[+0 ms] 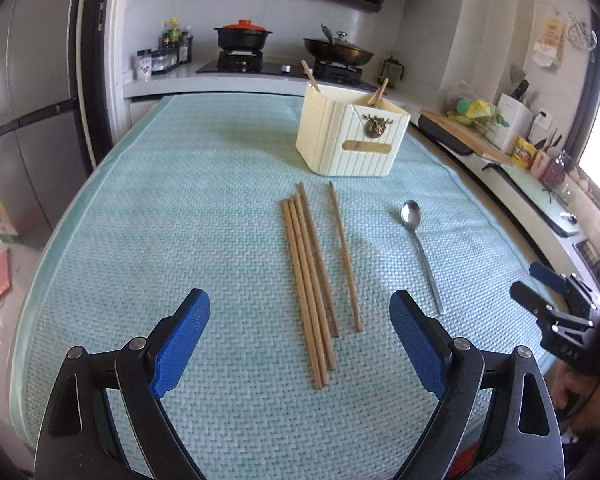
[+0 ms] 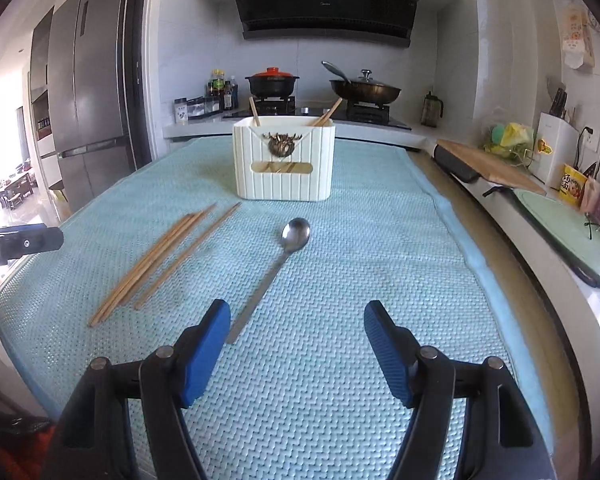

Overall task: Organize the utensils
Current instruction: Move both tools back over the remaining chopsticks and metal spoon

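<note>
The left claw is spread wide, with nothing between its 2 blue pads. It hangs over the near part of the desk, which has a light green woven mat on it. Just past the claw lie the wooden chopsticks. 4 of them lie close together in a bunch, touching each other. 1 more chopstick lies alone, just beside the bunch on the right. They all point away from the claw, toward the far side of the desk.

The right claw is spread too, and it pinches nothing. The end of the handle of a metal spoon lies right beside its left pad. I cannot tell if the pad touches it. The spoon's round bowl faces up and points toward the far side. In the right view, the chopsticks lie to the left of the spoon, apart from it.

Farther back on the mat stands a cream box with ribbed sides, a slot in the front and a small brown deer-head ornament above the slot. 2 wooden sticks poke out of its top, and more wood shows through the slot.

Behind the desk is a stove with a black pot with a red lid and a dark pan. A big grey fridge stands on the left.
</note>
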### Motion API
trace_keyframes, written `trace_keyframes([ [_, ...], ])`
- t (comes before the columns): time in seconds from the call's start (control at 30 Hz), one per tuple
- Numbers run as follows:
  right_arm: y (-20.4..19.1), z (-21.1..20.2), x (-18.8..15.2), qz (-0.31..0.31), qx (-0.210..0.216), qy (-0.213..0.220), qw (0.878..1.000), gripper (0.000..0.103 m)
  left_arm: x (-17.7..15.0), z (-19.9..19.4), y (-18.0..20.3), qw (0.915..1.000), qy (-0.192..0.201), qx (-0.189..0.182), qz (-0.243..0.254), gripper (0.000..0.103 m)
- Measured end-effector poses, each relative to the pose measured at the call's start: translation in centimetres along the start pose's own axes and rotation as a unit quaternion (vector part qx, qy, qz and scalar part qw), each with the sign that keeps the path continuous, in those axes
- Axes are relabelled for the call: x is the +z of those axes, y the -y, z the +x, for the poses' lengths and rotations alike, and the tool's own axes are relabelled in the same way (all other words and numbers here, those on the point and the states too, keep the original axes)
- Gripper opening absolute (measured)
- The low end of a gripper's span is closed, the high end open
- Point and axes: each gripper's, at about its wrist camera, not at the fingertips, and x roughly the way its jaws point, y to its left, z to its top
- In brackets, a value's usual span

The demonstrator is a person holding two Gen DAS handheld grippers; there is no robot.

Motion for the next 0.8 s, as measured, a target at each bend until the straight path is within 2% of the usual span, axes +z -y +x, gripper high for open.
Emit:
trace_keyframes([
  [0.37, -1.8, -0.2, -1.0, -0.014, 0.007, 0.009, 1.000, 0.071, -1.6, 1.1, -0.3, 0.9995, -0.014, 0.022, -0.018, 0.092],
  [0.8, -2.4, 0.5, -1.2, -0.021, 0.013, -0.006, 1.000, 0.071, -1.9, 3.8, -1.8, 0.9977, -0.048, 0.032, -0.035, 0.092],
])
